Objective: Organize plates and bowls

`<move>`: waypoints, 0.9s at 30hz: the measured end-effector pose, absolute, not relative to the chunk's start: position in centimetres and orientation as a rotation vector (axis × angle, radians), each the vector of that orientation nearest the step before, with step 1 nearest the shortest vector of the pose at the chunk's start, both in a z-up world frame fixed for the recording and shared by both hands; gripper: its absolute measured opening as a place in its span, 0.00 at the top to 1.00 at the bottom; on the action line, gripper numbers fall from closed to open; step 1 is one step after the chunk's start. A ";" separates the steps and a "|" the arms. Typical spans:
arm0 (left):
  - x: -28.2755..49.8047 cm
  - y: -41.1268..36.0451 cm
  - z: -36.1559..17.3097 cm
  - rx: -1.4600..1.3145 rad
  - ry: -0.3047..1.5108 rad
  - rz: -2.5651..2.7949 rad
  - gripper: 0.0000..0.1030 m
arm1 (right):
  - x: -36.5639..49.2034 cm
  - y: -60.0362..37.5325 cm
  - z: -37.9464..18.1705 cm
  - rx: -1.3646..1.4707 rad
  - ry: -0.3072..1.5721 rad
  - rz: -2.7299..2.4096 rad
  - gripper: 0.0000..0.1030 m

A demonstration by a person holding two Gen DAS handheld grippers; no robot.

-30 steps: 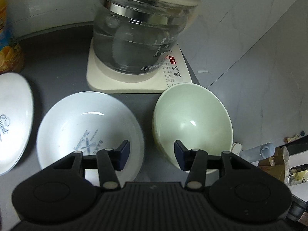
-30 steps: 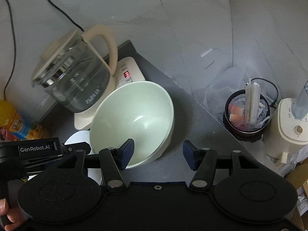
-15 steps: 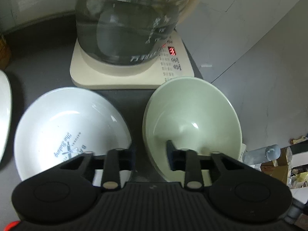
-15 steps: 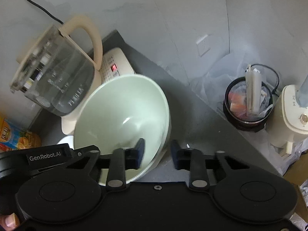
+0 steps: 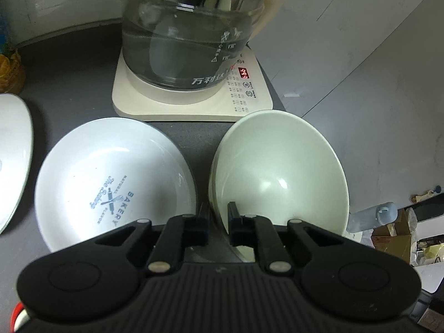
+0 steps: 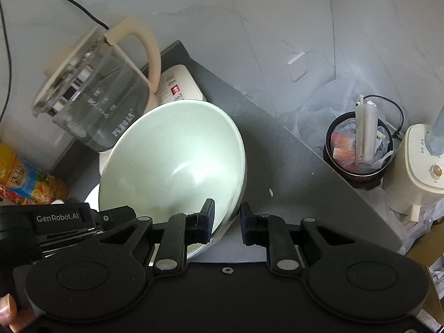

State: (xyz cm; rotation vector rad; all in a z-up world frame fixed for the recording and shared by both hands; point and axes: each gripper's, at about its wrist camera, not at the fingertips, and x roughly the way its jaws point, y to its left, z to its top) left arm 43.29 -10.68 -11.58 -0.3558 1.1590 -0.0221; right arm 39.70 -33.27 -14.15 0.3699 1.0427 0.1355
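A pale green bowl (image 5: 277,172) stands on the dark counter in front of the kettle base. My left gripper (image 5: 217,222) straddles its left rim, one pad inside the bowl and one outside, the jaws closing tight on the rim. My right gripper (image 6: 227,222) is shut on the right rim of the same green bowl (image 6: 172,161), again one pad inside and one outside. Left of the green bowl sits a white bowl (image 5: 111,183) with a blue bakery print. Part of a white plate (image 5: 14,152) shows at the far left.
A glass kettle (image 5: 188,27) on its cream base (image 5: 249,97) stands just behind the bowls. An orange juice bottle (image 6: 25,177) is at the left. Past the counter's right edge, lower down, are a black bin (image 6: 358,149) and a cream appliance (image 6: 419,166).
Both grippers' jaws stood wide a second ago and have since closed onto the green bowl's rim, the left on its left side, the right on its right side.
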 end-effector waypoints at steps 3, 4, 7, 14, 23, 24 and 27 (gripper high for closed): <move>42.4 -10.5 -10.6 -0.358 1.144 -0.017 0.90 | 38.8 -33.1 -13.5 0.363 1.030 0.150 0.81; 42.0 -10.4 -10.3 -0.360 1.140 -0.017 0.90 | 38.5 -33.0 -13.2 0.361 1.024 0.157 0.81; 40.8 -10.1 -9.4 -0.369 1.130 -0.024 0.90 | 37.5 -33.1 -12.2 0.362 1.011 0.168 0.81; 37.9 -9.3 -7.1 -0.369 1.094 -0.025 0.90 | 35.1 -32.6 -9.9 0.340 0.966 0.211 0.80; 35.0 -7.4 -4.6 -0.386 1.054 -0.005 0.90 | 32.3 -31.4 -7.8 0.333 0.936 0.277 0.80; 34.6 -7.1 -4.4 -0.392 1.052 -0.001 0.90 | 32.0 -31.1 -7.6 0.330 0.934 0.287 0.79; 33.5 -6.2 -4.2 -0.402 1.048 0.013 0.90 | 31.2 -30.4 -7.2 0.312 0.932 0.318 0.79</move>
